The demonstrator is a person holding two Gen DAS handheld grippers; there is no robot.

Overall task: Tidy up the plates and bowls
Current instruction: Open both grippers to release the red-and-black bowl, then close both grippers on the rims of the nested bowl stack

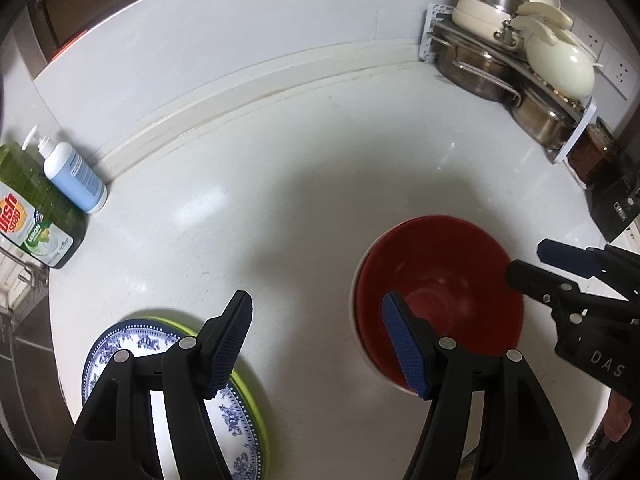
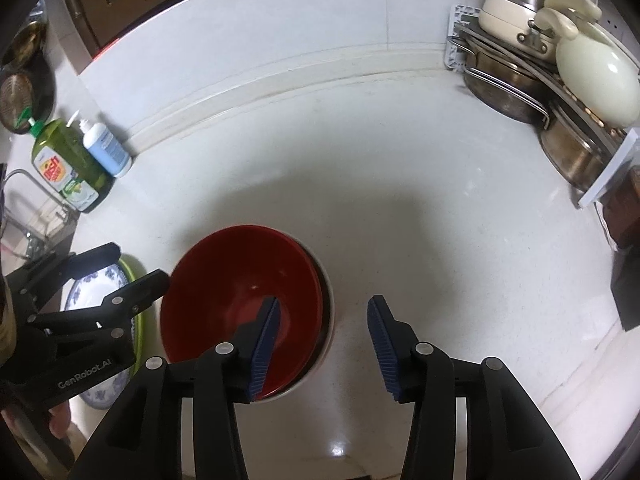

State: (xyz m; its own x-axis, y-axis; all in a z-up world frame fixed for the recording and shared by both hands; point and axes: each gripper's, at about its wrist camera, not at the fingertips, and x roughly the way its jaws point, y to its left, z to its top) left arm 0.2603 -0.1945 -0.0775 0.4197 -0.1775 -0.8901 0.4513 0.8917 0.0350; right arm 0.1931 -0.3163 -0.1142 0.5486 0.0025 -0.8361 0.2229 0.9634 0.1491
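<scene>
A red bowl (image 1: 440,292) (image 2: 240,292) sits nested in a white bowl (image 2: 329,292) on the white counter. A blue-patterned plate (image 1: 120,344) (image 2: 90,294) lies on a green plate (image 1: 248,400) (image 2: 134,266) to its left. My left gripper (image 1: 320,344) (image 2: 138,266) is open and hovers between the plates and the bowls, holding nothing. Also open, my right gripper (image 2: 324,348) (image 1: 528,258) straddles the right rim of the bowls, with one finger over the red bowl's inside and the other outside.
A green dish soap bottle (image 1: 36,208) and a blue pump bottle (image 1: 76,180) stand at the back left by the sink (image 1: 16,320). A rack of pots and pans (image 1: 520,80) fills the back right corner. A black appliance (image 1: 616,208) stands at the right.
</scene>
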